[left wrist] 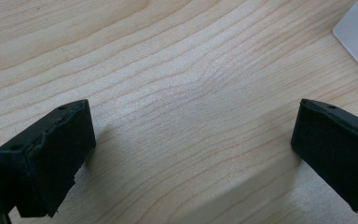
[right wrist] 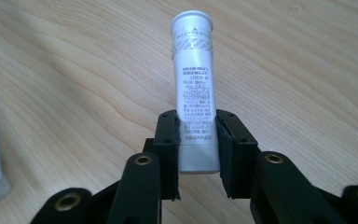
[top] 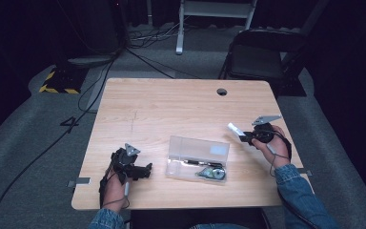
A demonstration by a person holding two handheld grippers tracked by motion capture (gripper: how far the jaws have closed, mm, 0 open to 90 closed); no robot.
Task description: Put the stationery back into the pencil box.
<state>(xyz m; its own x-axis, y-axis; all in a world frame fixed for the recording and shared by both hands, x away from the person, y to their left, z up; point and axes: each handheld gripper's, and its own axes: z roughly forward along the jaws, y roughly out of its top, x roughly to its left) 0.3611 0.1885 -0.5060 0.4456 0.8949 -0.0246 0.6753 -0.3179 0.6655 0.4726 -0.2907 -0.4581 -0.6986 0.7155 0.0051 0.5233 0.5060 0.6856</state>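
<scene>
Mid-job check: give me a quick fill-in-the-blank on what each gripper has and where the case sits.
1. The right gripper is shut on a white ____.
2. The left gripper has its jaws ____, with nothing between them.
3. The clear plastic case lies on the wooden ____, between the two grippers.
4. The lid of the case is ____.

Missing words: tube; open; table; open

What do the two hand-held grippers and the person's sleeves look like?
Both the left gripper and the right gripper are black, each with a grey three-cornered plate on top and a thin dark cable trailing along the wrist. The jaws are black with blocky foam-like pads and brass-coloured rivets. The person wears blue denim sleeves.
</scene>
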